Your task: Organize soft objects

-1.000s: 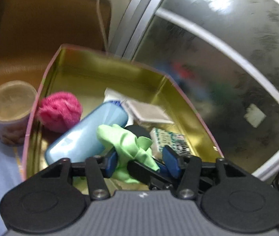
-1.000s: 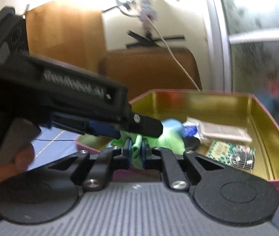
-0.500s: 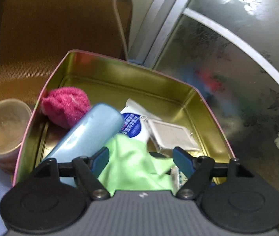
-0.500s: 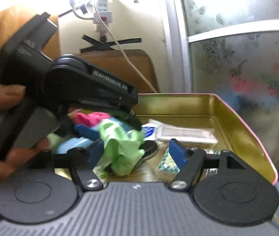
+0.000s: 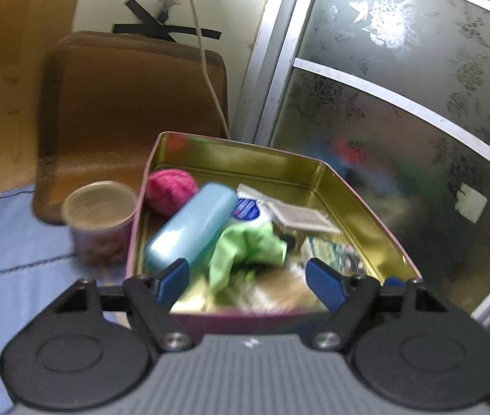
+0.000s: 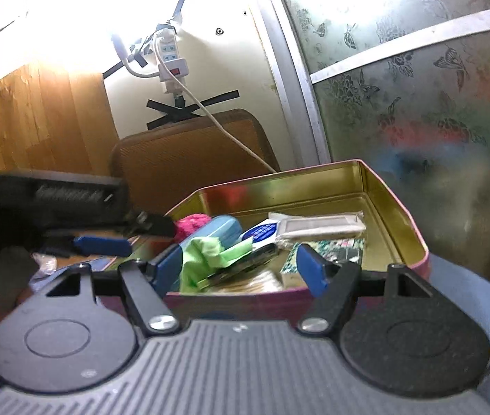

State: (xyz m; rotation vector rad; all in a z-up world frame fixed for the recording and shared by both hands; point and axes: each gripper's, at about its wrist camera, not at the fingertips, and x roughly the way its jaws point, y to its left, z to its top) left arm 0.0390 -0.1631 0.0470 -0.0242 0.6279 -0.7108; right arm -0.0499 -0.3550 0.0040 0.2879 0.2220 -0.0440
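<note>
- Step-wise, I'd say the green cloth (image 5: pixel 245 245) drop-off is done: it's lying crumpled in the tin (image 5: pixel 359 204), near the middle toward the front wall, and nothing is holding it.
- Left gripper (image 5: pixel 248 282) has its blue pads spread wide with nothing between them, hovering just outside the tin's front wall.
- Right gripper (image 6: pixel 236 269) is the same deal, fingers apart and empty, also at the front edge of the tin. The left one shows up off to its left side in the right wrist view.
- Tin contents, as far as I can make out:
  - pink fuzzy ball (image 5: pixel 170 190) in the back left corner
  - light blue case (image 5: pixel 189 228) lying diagonally next to the ball, with the cloth touching its near end
  - white packet with a blue round label (image 6: pixel 262 231) and a flat grey-white pack (image 6: pixel 317 226) toward the back right
  - a patterned green packet (image 6: pixel 335 247) by the right wall
  - something dark and flat under the cloth, can't tell what
- Outside the tin, a cup with a lid (image 5: pixel 100 221) sits just beside its left wall on the blue cloth surface (image 5: pixel 13 242).
- Next move, my guess: find another soft thing to bring over. Neither view shows one lying loose, so it calls for looking around first.
</note>
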